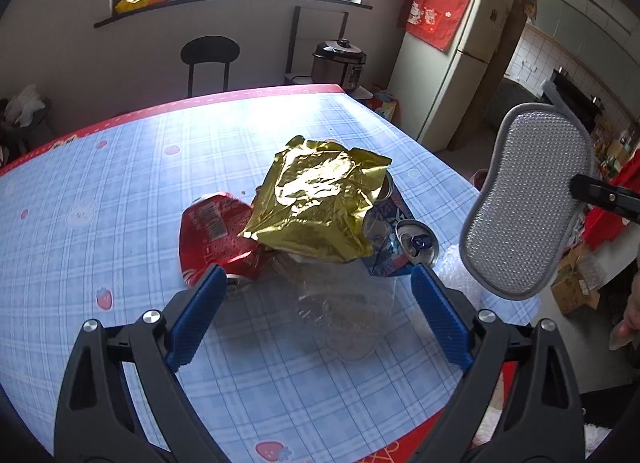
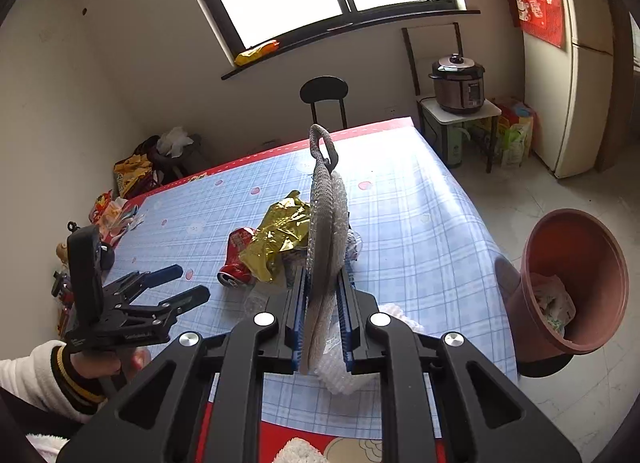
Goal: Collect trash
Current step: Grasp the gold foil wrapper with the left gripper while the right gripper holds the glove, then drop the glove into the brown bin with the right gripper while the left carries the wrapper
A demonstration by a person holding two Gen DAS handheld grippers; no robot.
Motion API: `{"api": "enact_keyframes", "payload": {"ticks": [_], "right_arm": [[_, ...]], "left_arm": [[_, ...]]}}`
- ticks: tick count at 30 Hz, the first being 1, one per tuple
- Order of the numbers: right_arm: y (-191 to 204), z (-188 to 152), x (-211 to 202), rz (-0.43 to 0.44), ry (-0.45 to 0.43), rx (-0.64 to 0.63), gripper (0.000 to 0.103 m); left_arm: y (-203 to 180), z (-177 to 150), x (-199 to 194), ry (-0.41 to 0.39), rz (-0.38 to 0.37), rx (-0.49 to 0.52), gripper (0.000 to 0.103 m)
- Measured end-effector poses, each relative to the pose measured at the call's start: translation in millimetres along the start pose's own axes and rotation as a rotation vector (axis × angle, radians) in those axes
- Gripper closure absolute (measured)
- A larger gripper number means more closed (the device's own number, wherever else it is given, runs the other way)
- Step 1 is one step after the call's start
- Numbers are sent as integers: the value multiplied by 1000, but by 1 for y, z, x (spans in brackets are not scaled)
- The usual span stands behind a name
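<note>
Spread wide, the jaws of the left gripper (image 1: 316,311) hold nothing, while the right gripper (image 2: 323,323) is clamped on a grey mesh scrubbing pad (image 2: 320,231) together with a wad of bubble wrap (image 2: 340,367).

That pad is a flat oval with a knobbly woven face and a cloth loop at its far end. Its long axis runs straight out along the right fingers, standing on edge.

On the blue plaid tablecloth (image 1: 120,191) lies a pile of trash: a crinkled gold foil wrapper (image 1: 316,199) on top, a crushed red can (image 1: 212,235) lying on its side to its left, a crumpled blue can (image 1: 404,239) with its open top facing right, and a clear plastic bag (image 1: 340,311) nearest the left jaws, lying between the 2 blue ribbed pads (image 1: 196,315).

A brown plastic pot (image 2: 568,283) stands tilted off the table's right edge, with scraps inside.
</note>
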State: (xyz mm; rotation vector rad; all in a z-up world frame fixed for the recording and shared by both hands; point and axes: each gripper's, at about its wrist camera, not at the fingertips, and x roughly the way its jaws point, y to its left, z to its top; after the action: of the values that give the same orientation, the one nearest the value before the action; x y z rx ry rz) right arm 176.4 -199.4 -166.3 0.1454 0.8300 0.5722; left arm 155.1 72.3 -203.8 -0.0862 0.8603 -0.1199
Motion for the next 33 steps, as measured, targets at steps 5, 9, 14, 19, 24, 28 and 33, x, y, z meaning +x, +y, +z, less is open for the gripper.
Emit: {"api": "enact_keyframes", "payload": {"ticks": [5, 9, 14, 19, 24, 28, 33], "right_arm": [[-20, -5, -8, -23, -9, 44, 87], [-32, -11, -13, -42, -12, 72, 87], [-44, -16, -20, -60, -18, 96, 87], [-52, -17, -24, -69, -28, 109, 87], [-55, -13, -27, -73, -46, 102, 87], [-56, -5, -34, -82, -73, 89, 87], [-73, 8, -51, -127, -123, 90, 87]], "left_arm": [[-24, 20, 50, 29, 89, 153, 15], [-28, 28, 78, 56, 143, 171, 22], [-25, 32, 97, 91, 198, 177, 33], [-17, 37, 91, 70, 194, 158, 57], [0, 44, 61, -8, 136, 83, 67], [12, 51, 26, -73, 116, 16, 69], [7, 60, -19, -163, 81, -24, 69]]}}
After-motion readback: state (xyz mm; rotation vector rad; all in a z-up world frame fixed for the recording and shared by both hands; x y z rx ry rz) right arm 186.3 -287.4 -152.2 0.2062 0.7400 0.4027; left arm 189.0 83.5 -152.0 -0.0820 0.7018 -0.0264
